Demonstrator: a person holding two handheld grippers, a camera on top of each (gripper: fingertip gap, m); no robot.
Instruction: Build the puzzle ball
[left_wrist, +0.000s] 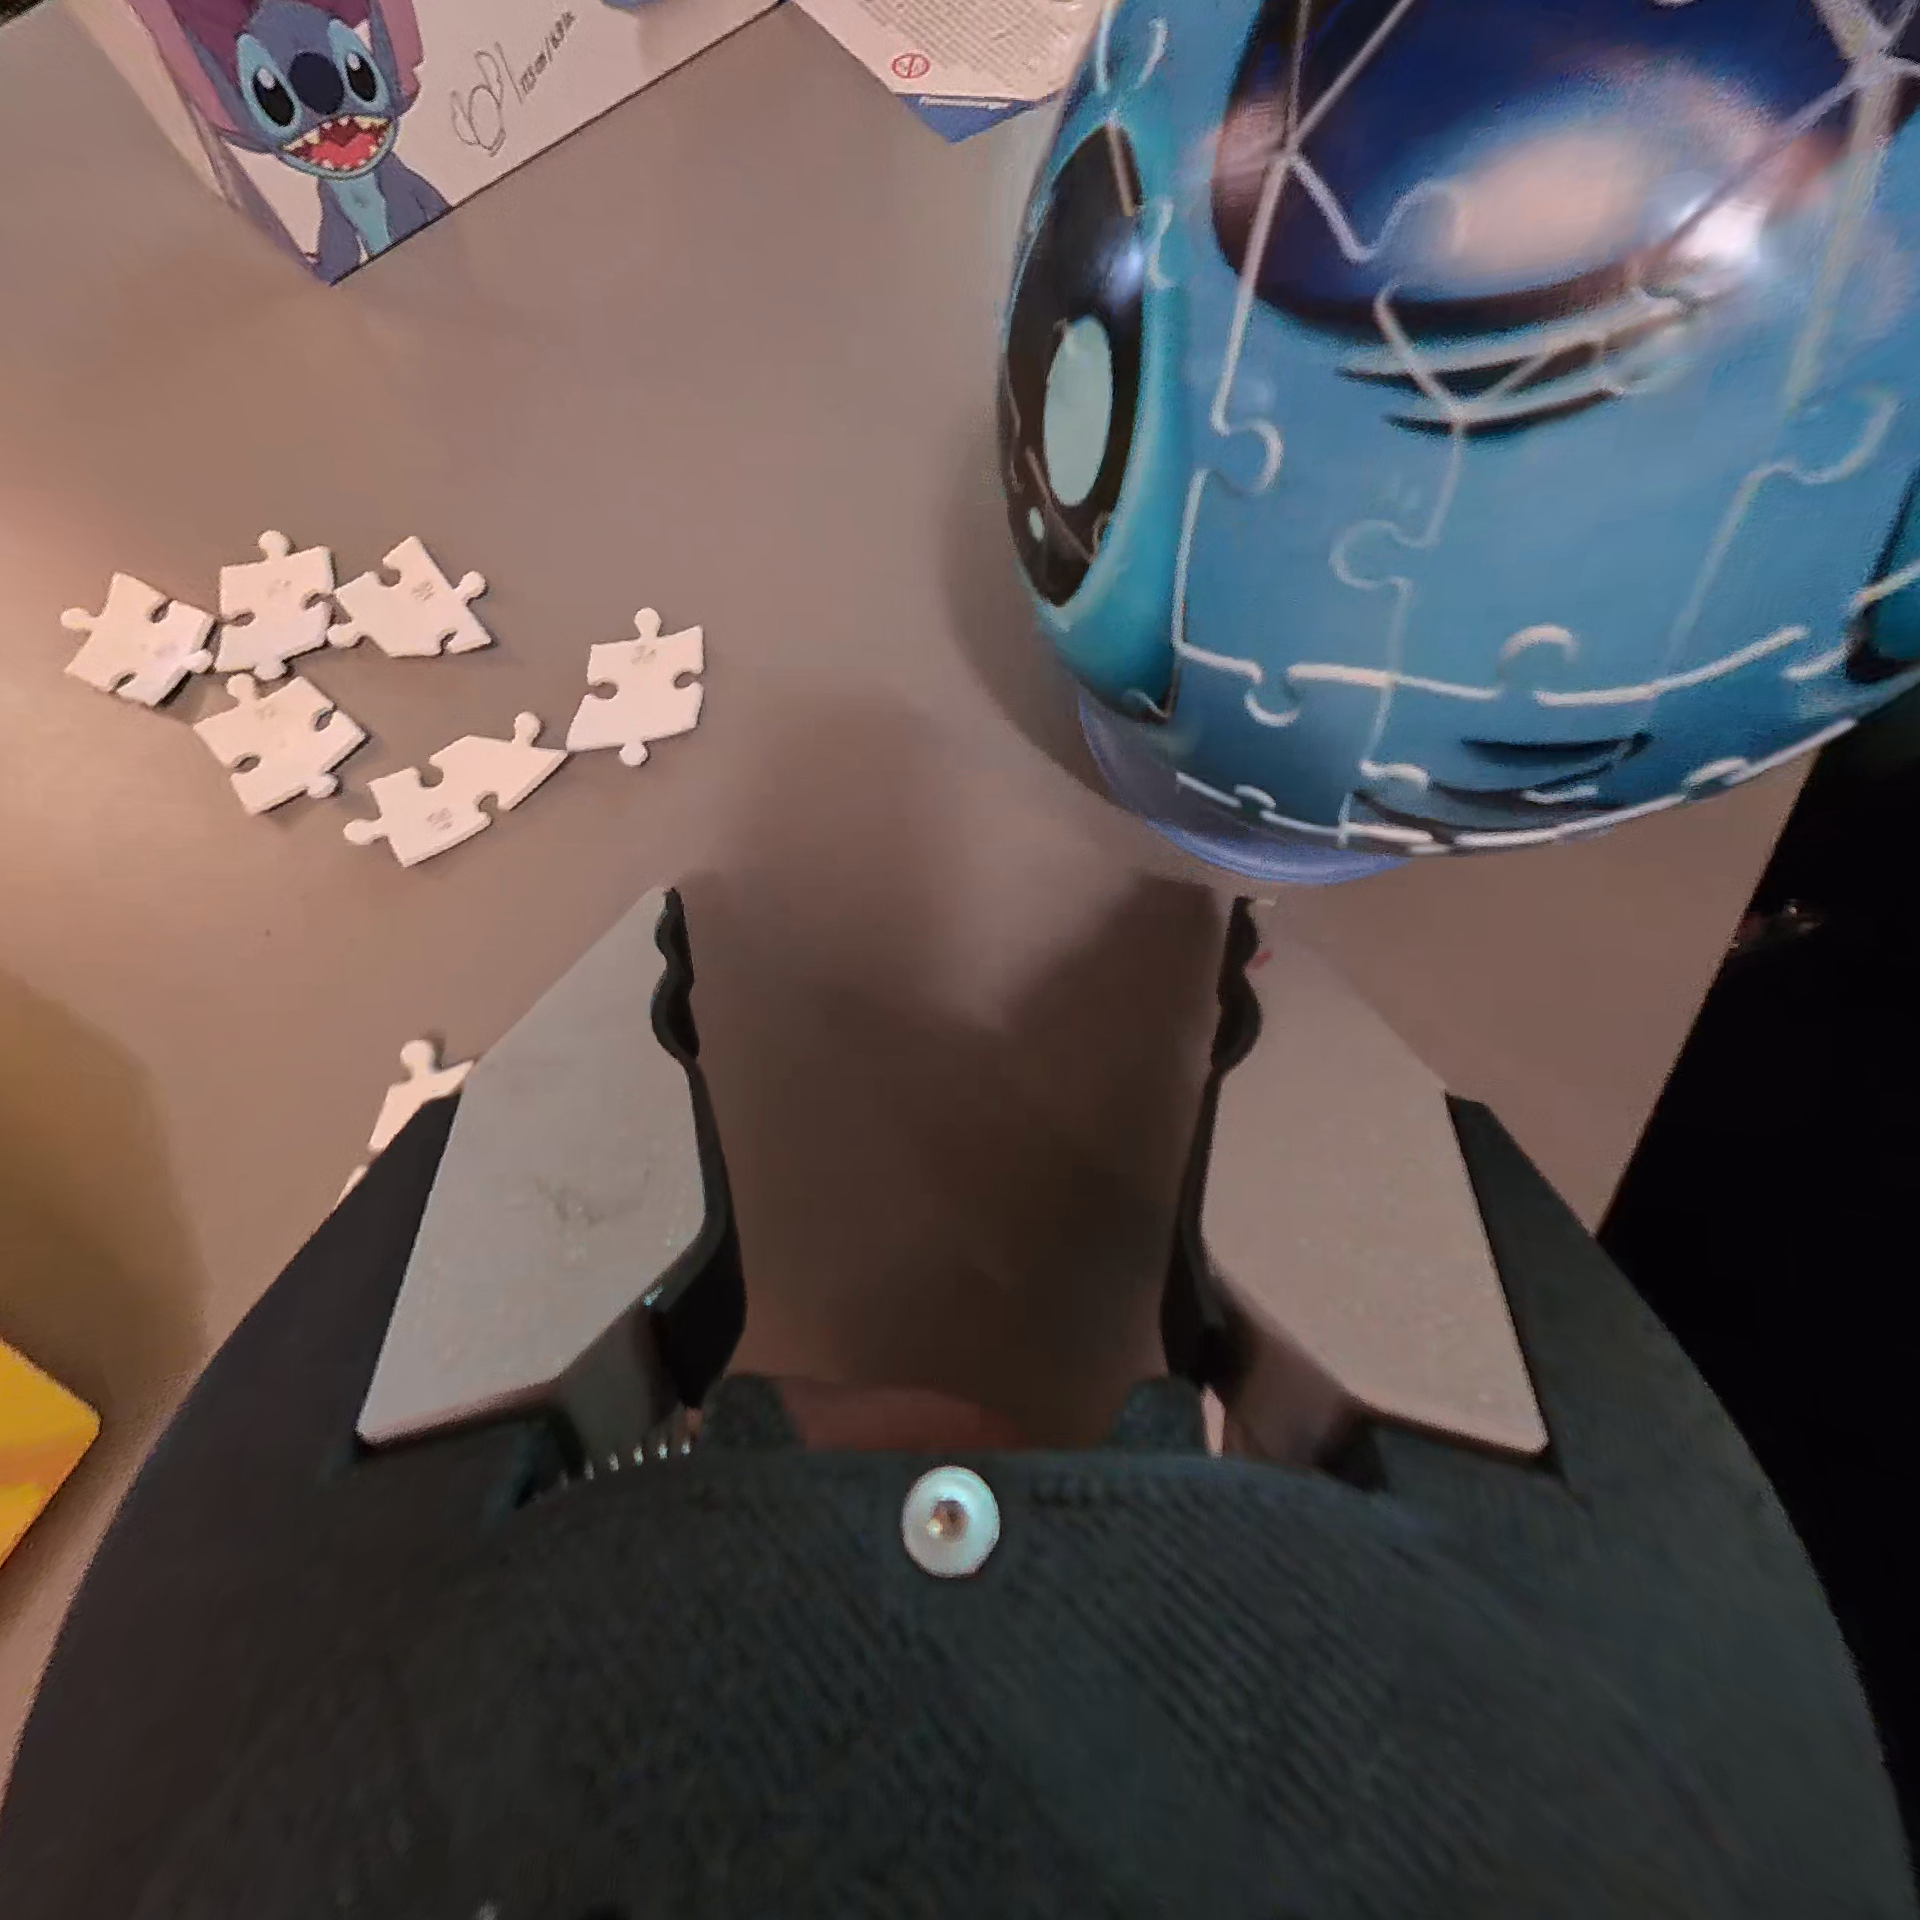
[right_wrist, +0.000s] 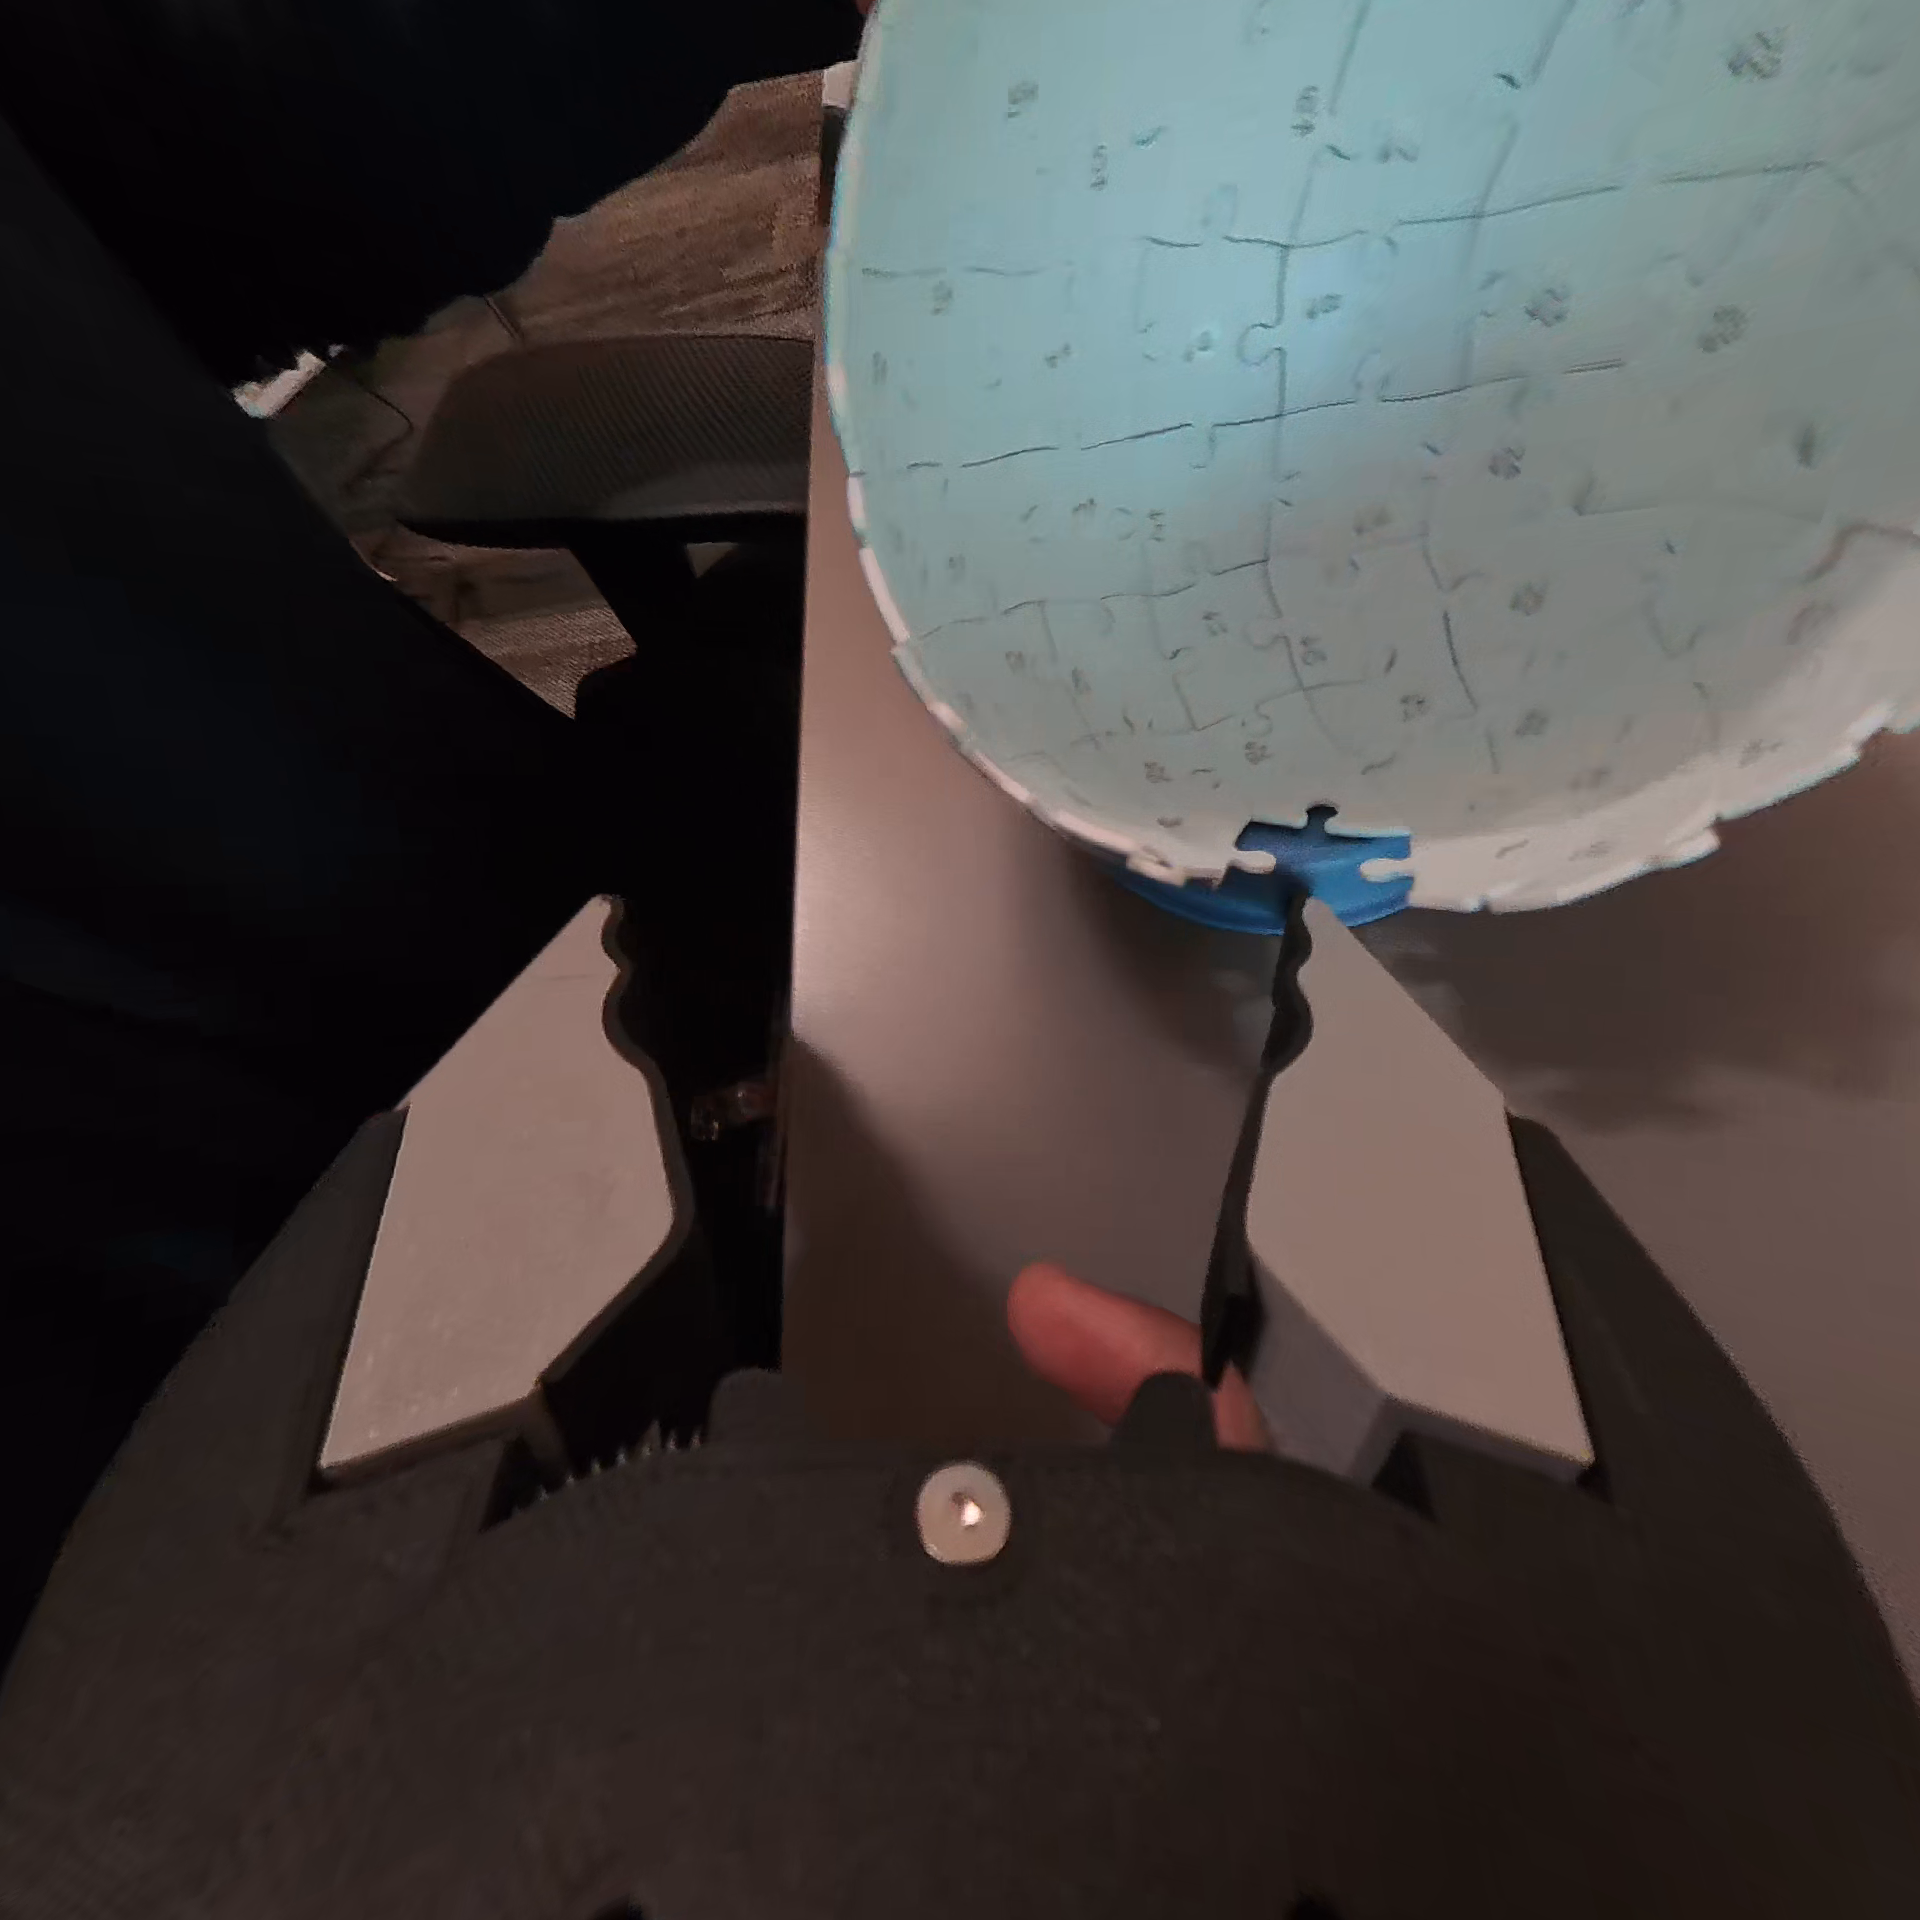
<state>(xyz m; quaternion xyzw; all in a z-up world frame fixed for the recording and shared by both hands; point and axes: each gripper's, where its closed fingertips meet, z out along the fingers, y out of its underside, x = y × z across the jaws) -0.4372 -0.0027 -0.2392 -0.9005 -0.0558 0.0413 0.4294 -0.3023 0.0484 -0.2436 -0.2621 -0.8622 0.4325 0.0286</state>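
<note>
printed box (left_wrist: 312, 135) behind puzzle ball (left_wrist: 1507, 468)

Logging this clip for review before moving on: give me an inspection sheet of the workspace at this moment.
Surface: grey-brown table, matte, bare between the things.
Job's things: partly built puzzle ball, printed blue outside; the right wrist view shows its pale inner side with a jagged open edge, over a blue stand ring. Six loose white puzzle pieces lie face down in a group; another peeks out beside the left gripper's finger.
Clutter: puzzle box at the far edge, printed sheet, yellow item.
Grippers: left gripper open, empty; right gripper open, empty, a fingertip visible behind it.
Cables: nothing seen.
Surroundings: dark; a chair beyond the table edge.
</note>
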